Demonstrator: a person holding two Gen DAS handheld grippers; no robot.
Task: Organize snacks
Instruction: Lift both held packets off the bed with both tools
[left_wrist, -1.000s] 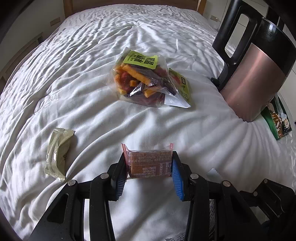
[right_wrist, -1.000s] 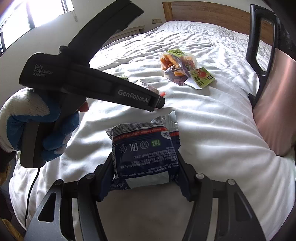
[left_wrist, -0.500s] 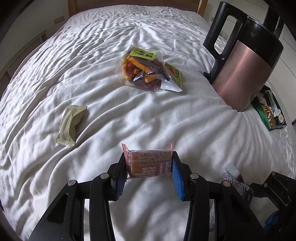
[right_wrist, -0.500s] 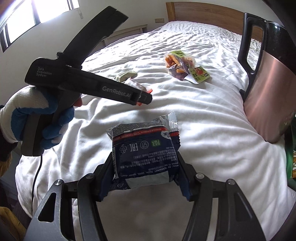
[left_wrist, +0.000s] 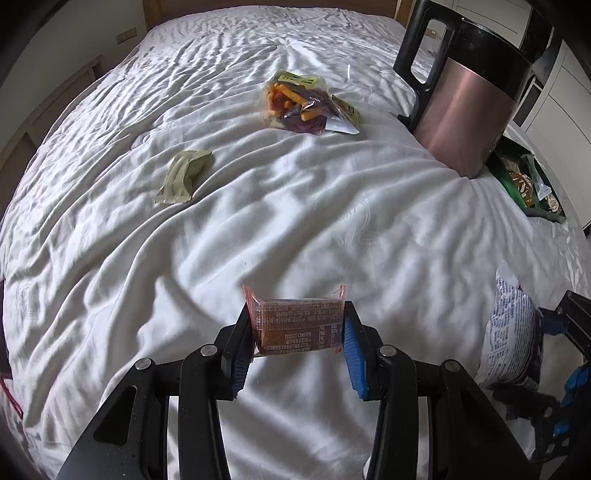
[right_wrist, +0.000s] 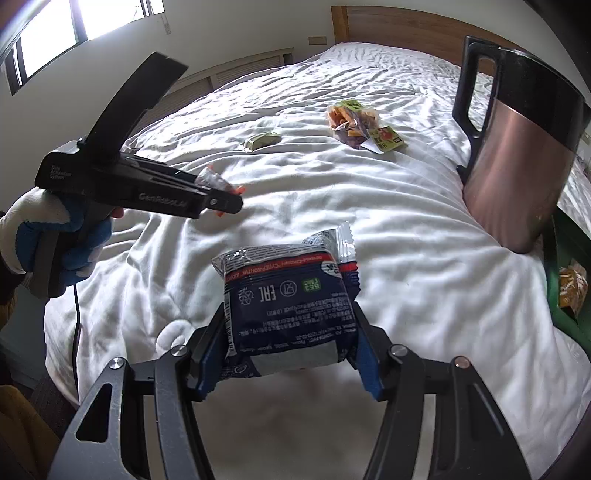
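- Two grippers: left gripper (left_wrist: 297, 334) fingers clamp one brown snack bar (left_wrist: 297, 326); right gripper (right_wrist: 290, 345) fingers clamp one dark blue packet (right_wrist: 288, 314).
- Two snacks on the bed (left_wrist: 295, 221): green packet (left_wrist: 184, 176), mixed-strips bag (left_wrist: 299, 105).
- One copper jug (left_wrist: 469, 110).

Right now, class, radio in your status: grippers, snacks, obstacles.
Left gripper shut on red snack bar. Right gripper shut on navy snack pack. Green tray ahead, copper jug beside it.

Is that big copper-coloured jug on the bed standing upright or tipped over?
Upright. The jug stands on its base, sunk slightly into the white bedding, handle running vertically, in both views.
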